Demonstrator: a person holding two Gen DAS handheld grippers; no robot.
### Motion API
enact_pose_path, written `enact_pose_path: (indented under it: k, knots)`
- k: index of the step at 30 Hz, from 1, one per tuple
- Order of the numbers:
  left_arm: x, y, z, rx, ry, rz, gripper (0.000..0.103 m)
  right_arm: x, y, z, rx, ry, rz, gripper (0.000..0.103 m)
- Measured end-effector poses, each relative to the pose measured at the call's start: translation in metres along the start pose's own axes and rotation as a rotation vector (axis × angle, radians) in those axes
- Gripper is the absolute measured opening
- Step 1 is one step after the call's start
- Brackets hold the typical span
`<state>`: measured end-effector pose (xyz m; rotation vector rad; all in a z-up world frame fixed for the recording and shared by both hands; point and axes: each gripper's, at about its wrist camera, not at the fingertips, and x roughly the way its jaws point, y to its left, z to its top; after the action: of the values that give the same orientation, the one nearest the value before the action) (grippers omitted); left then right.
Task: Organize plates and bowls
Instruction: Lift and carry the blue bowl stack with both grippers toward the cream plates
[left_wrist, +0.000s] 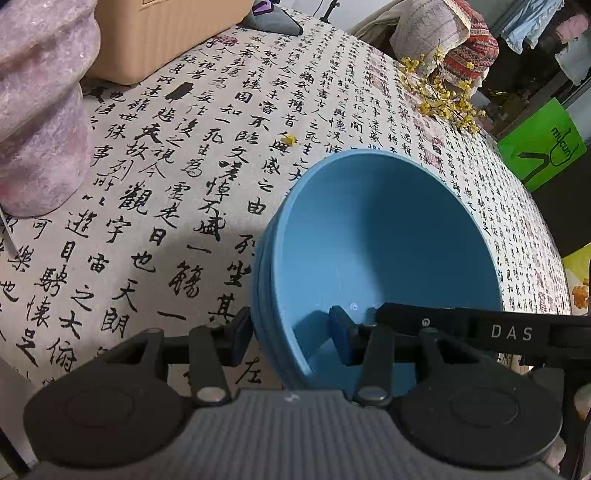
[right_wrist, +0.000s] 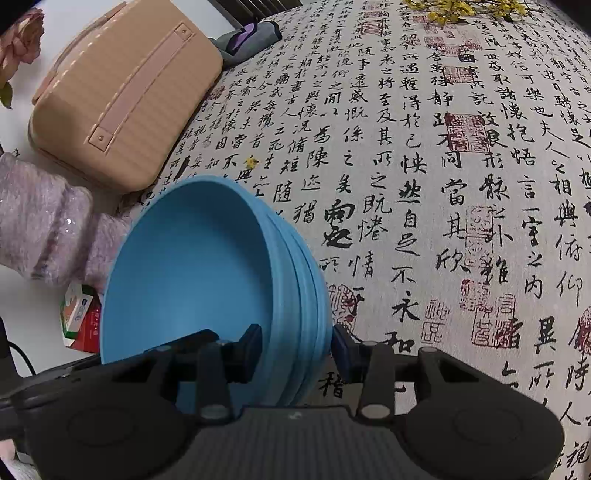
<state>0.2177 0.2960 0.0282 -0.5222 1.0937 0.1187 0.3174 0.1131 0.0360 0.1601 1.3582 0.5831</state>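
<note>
A stack of nested blue bowls (left_wrist: 376, 236) (right_wrist: 192, 258) sits near the front of the table, on a cloth printed with calligraphy (left_wrist: 177, 206). My left gripper (left_wrist: 291, 336) is shut on the stack's near-left rim, with one pad outside the wall and one inside the top bowl. My right gripper (right_wrist: 295, 347) is shut on the opposite rim, gripping all the layered edges between its pads. The right gripper's black finger marked DAS (left_wrist: 480, 328) reaches into the left wrist view. The bowls look empty.
A beige hard case (right_wrist: 122, 99) lies at the table's far left, with a grey and purple cloth item (right_wrist: 251, 37) behind it. Yellow dried flowers (left_wrist: 443, 92) lie at the far edge. A pink fuzzy sleeve (right_wrist: 48, 221) is at the left, and a green bag (left_wrist: 543, 144) stands beyond the table.
</note>
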Motion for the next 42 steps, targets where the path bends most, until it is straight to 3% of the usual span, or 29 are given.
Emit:
enact_pose_path:
  k: [19,42]
  knots:
    - [-0.009,-0.034,-0.018,0.05,-0.035,-0.006,0.046,-0.029,-0.017,-0.015,0.007,-0.043,0.0,0.04]
    - [-0.011,-0.103,-0.047,0.147,-0.056,-0.031,0.046,-0.084,-0.073,-0.047,0.078,-0.127,-0.011,0.04]
